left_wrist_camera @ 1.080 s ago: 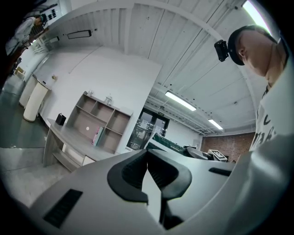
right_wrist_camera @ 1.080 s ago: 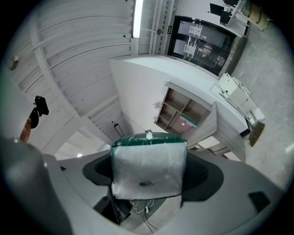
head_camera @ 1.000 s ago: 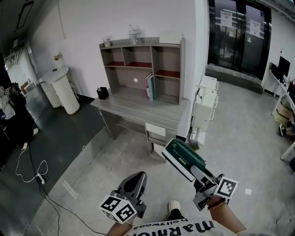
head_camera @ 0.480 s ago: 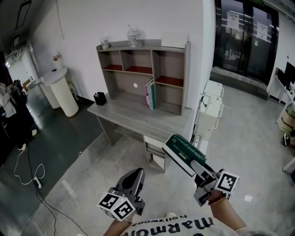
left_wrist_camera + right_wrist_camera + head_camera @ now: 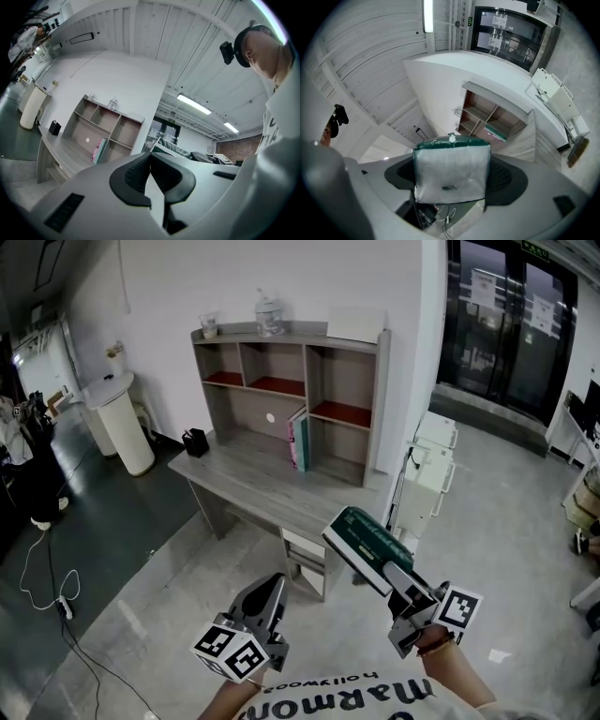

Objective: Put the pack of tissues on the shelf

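The pack of tissues (image 5: 366,546), green on top with a clear-wrapped white end (image 5: 451,171), is off the shelf and in the air above the floor, clamped at its near end between the jaws of the right gripper (image 5: 395,580). That gripper is held low and forward on the person's right, the wrist (image 5: 439,651) bent so the pack slants up and left toward the desk (image 5: 246,476). The pack's far end is near the desk's front edge but well apart from the shelf (image 5: 306,381). The left gripper (image 5: 274,581) sits lower, close to the body, pointing up at the same desk; its jaws are pressed together on nothing (image 5: 150,158). The shelf stands on the desk against the white wall, with an upright book (image 5: 298,439) beside a divider and a bottle (image 5: 268,313) on top. Bare grey floor (image 5: 141,634) lies between the person and the desk, and a white cart (image 5: 432,468) flanks the desk's right end.
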`<state>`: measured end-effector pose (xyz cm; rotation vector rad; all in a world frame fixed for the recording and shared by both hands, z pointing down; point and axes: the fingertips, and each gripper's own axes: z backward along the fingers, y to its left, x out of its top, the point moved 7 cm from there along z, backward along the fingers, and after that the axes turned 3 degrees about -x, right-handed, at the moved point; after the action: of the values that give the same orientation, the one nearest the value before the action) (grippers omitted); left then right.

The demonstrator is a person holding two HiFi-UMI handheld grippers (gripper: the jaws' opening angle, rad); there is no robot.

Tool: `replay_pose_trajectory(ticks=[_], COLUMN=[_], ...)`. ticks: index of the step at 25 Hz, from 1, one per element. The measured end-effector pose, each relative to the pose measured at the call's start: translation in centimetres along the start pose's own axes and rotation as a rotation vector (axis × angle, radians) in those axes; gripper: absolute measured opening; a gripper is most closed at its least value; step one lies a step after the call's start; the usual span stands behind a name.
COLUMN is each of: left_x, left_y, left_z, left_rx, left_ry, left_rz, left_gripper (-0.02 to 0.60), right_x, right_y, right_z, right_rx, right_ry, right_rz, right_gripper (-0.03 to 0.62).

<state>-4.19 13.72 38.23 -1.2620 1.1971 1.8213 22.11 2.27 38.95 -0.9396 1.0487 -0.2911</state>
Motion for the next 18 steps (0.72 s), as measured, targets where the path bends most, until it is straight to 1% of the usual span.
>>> replay_pose_trajectory(ticks=[3,5,7,10,15,18], left_x=[-0.9,-1.8,-2.5,-3.2,-3.7,-3.7], left_y=[0.4,0.6,0.7,0.8,2.3,3.4], left_z=[-1.1,-1.6,-2.2,-2.8,-3.6,-4.8], left_rx=[0.008,0.012,0.014,-0.002,0.014,-0.001], left_ry=[-0.002,0.003,0.017,0.037,0.051,0.058], left_rz=[0.004,0.023,0.047,0.055,0.078,0.082], left_gripper=[0.017,0.017,0.017,0.017,0.017,0.017], right_x=[0.2,0.1,-0.1,-0.5,-0.8,-0.4], right_y=[-0.9,-1.7,-2.5,-3.5,-5.0,-6.1], right_z=[-0.2,-0.2,0.0,0.0,-0.6,-1.4], right_rx=[0.012,0.007,-0.017,-0.047,-0.078,-0.111], right_ry=[0.002,0.007,0.019,0.04,0.046,0.049], right_rz=[-0.009,-0.028,-0.041,-0.038,-0.057,-0.049], right_gripper=[0.419,0.419,0.419,0.419,0.419,0.419])
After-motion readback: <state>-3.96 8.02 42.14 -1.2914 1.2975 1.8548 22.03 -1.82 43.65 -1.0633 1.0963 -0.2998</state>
